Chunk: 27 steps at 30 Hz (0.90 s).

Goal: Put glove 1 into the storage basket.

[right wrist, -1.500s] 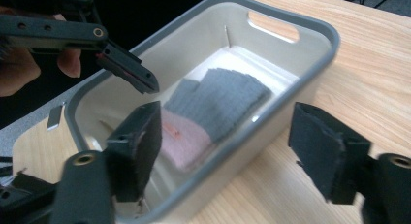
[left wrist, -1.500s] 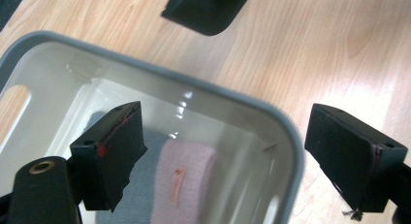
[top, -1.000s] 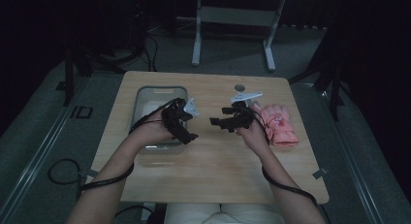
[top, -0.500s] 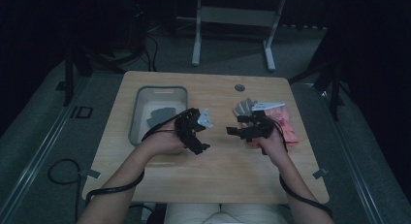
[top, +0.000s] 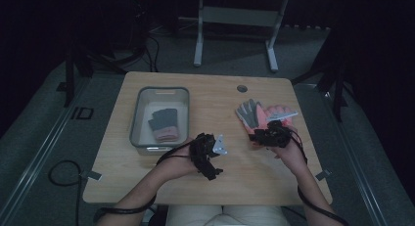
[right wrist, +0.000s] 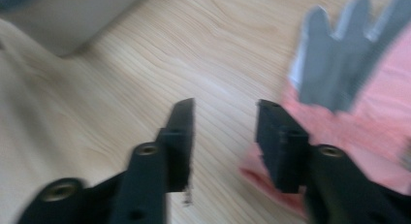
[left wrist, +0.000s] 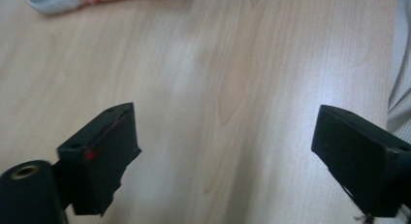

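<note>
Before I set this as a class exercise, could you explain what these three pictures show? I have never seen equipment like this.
A person sits at a wooden table and holds a hand tool with two black jaws in each hand. The high view looks down from above. The other two pictures come from small cameras riding on the tools, looking along their jaws.

On the table stands a grey tub with one glove inside. To the right lie more pink and grey gloves.

The left gripper has its jaws wide apart over bare wood and holds nothing. The right gripper sits at the near edge of the gloves on the table. Its jaws have just been closing, but there is still a gap and nothing is between them.
</note>
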### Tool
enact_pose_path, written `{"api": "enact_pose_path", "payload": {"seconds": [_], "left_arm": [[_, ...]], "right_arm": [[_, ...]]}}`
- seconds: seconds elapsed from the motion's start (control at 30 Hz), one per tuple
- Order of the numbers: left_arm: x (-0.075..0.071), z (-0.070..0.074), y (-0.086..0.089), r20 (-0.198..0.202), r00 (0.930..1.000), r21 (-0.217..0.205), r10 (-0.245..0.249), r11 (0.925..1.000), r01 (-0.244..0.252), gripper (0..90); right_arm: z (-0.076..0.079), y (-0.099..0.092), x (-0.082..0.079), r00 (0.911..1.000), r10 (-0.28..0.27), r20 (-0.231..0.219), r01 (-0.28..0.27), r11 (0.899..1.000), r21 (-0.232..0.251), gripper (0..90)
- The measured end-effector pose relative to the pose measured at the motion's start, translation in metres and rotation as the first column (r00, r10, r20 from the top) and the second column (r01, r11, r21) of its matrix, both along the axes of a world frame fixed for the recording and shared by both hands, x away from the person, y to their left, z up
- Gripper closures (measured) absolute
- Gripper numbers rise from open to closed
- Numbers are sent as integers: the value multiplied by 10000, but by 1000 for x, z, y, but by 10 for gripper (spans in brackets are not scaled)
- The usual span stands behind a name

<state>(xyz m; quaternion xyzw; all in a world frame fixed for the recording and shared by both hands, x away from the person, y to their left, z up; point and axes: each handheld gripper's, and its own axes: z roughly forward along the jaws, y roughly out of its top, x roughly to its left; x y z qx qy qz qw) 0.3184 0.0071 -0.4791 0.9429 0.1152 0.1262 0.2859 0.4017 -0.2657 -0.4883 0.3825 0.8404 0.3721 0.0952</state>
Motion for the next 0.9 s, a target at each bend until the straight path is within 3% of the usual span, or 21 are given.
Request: {"api": "enact_pose_path", "payload": {"seconds": [0.1,0.17,0.3,0.5,0.6,0.7,0.77,0.83,0.9], "left_arm": [[-5,-11,0,-102,9999,-92,24,10000,-25,76],[-9,-18,1,-187,9998,-188,81,9998,-85,70],[-14,-34,2,-413,9981,-552,452,9973,-475,8],[-21,-53,4,-460,9969,-857,642,9940,-680,5],[-25,-62,4,-317,9977,-803,599,9948,-623,6],[-29,-73,3,26,9969,-112,783,9969,-783,6],[-29,-76,4,-396,9966,-214,727,9971,-736,5],[-29,-76,7,-484,9962,-306,723,9968,-739,5],[-28,-75,11,-865,9945,-742,589,9951,-654,5]], "right_arm": [[-2,-5,3,9999,-133,-19,133,9994,-308,685],[-1,-4,7,9996,-155,228,171,9970,-749,694],[3,-2,22,9991,-135,409,176,9947,-1017,674],[10,7,54,9974,-127,716,225,9901,-1383,625],[12,11,69,9978,-79,652,172,9894,-1441,602],[11,13,82,9987,48,509,21,9910,-1337,576],[8,14,89,9993,27,384,34,9877,-1563,574],[4,14,95,9999,-52,149,78,9836,-1803,566],[-2,16,100,10000,-87,-33,79,9813,-1923,562]]}}
